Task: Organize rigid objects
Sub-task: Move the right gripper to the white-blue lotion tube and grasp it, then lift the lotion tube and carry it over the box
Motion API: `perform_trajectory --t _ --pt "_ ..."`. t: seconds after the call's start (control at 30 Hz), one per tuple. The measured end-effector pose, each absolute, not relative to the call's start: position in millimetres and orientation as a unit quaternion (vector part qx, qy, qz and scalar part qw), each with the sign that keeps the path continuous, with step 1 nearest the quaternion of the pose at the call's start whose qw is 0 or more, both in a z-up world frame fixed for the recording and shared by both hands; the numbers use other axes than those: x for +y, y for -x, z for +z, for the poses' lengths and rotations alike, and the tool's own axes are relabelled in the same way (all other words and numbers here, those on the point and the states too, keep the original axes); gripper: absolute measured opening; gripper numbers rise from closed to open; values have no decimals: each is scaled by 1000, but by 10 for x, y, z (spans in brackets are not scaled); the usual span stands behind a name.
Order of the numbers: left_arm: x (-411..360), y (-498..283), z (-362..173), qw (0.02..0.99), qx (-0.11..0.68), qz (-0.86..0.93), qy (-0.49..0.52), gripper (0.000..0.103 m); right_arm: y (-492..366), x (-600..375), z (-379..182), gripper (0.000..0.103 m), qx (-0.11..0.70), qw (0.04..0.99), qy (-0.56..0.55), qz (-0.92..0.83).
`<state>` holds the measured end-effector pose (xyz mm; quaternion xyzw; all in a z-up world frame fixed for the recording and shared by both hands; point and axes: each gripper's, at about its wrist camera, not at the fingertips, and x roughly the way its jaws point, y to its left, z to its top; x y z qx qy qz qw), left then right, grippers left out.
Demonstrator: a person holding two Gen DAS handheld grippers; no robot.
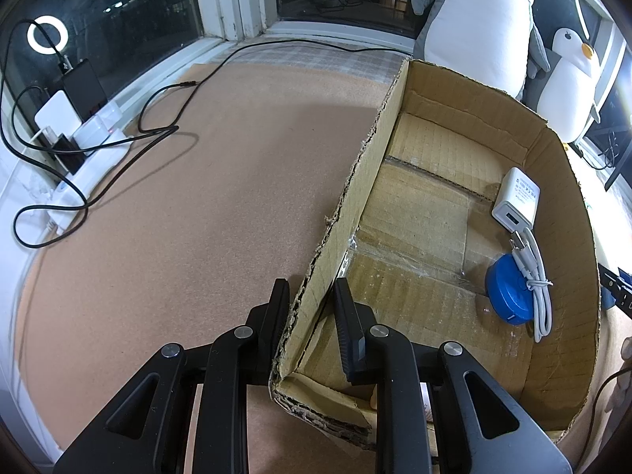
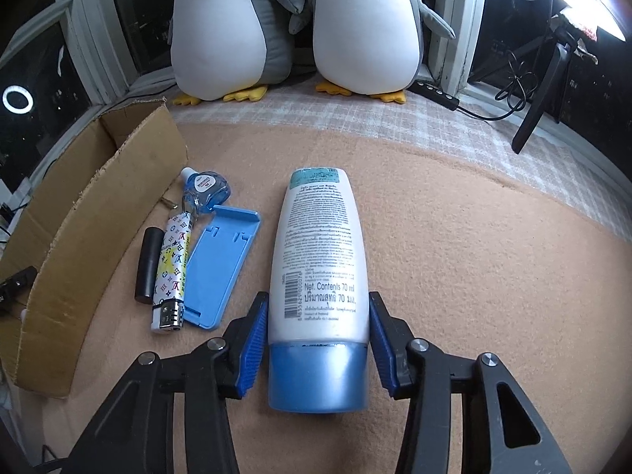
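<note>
Although the cardboard box [image 1: 454,213] already holds a white charger [image 1: 515,199], a cable [image 1: 533,272] and a blue round case [image 1: 505,292] at about 3 o'clock, the left gripper [image 1: 312,296] clamps its wall. At 12 o'clock of the right gripper [image 2: 318,328], whose fingers stand wide and seem not yet closed, lies the white bottle [image 2: 320,252]; at 10 o'clock the lighter [image 2: 172,272], phone stand [image 2: 221,268], black tube [image 2: 149,264] and small blue bottle [image 2: 207,189] wait.

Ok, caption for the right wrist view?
Right gripper straddles a lying white bottle beside the cardboard box.
</note>
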<state>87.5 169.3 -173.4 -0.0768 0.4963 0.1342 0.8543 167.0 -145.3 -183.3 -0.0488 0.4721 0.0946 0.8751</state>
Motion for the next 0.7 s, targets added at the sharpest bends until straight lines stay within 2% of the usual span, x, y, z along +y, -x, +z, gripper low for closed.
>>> perform_trajectory --t 0.43,0.7 --pt "1692 -874 -1734 854 496 134 77 21 -1532 -1416 -1689 43 448 886 53 103" --pt "1696 -872 -1735 854 496 134 77 21 -1433 -1346 -1399 43 425 896 39 119"
